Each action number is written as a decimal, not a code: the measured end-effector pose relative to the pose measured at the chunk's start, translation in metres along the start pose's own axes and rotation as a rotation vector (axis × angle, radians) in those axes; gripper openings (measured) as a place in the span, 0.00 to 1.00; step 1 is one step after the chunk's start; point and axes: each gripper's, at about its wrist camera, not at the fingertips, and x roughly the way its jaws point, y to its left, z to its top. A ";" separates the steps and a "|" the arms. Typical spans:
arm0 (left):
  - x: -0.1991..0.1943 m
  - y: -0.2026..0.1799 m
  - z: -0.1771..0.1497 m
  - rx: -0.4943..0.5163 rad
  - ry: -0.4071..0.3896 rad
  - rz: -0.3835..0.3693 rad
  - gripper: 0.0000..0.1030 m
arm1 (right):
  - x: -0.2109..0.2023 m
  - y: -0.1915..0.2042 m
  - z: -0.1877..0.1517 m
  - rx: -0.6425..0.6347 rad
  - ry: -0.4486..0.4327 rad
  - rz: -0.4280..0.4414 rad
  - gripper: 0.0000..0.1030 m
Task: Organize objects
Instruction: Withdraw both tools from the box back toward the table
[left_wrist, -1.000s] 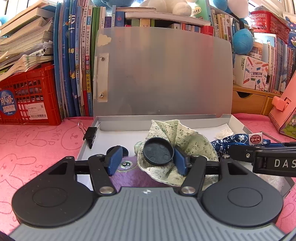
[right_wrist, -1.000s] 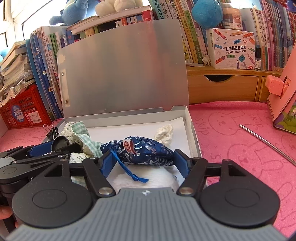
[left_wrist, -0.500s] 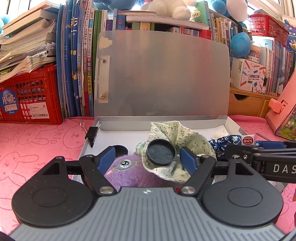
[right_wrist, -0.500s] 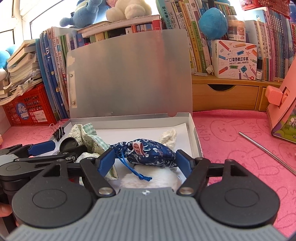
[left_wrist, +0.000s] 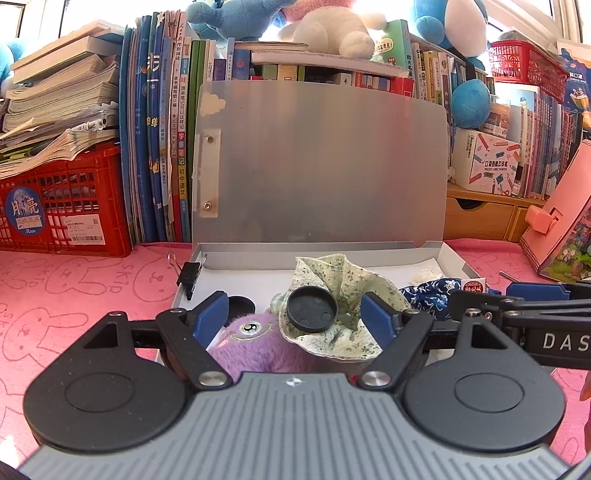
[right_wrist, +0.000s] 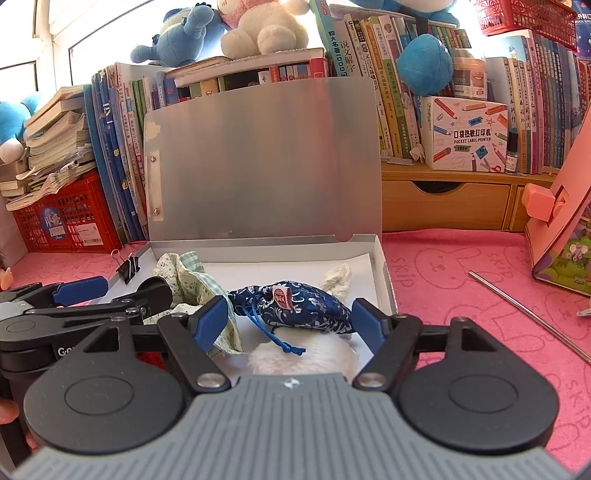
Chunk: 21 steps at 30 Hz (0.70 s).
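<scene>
Left gripper (left_wrist: 293, 317) open, right gripper (right_wrist: 290, 319) open, side by side

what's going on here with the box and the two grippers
A person is sorting small things into an open grey box on a pink cloth. The left gripper hangs open over a round black lid resting on a green floral cloth. The right gripper hangs open over a dark blue patterned drawstring pouch. Neither holds anything.

red crate (left_wrist: 66, 206), upright books (left_wrist: 162, 140), plush toys (right_wrist: 258, 26), label-printer carton (right_wrist: 467, 134), metal rod (right_wrist: 528, 312)
</scene>
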 end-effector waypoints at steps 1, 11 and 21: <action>-0.002 -0.001 0.000 0.002 -0.001 -0.002 0.80 | -0.002 0.000 0.000 -0.001 -0.001 -0.001 0.81; -0.027 -0.011 0.004 0.021 -0.025 -0.019 0.80 | -0.022 0.001 0.001 -0.017 -0.023 0.000 0.81; -0.056 -0.015 0.002 0.033 -0.050 -0.038 0.80 | -0.047 0.004 -0.001 -0.040 -0.050 0.007 0.82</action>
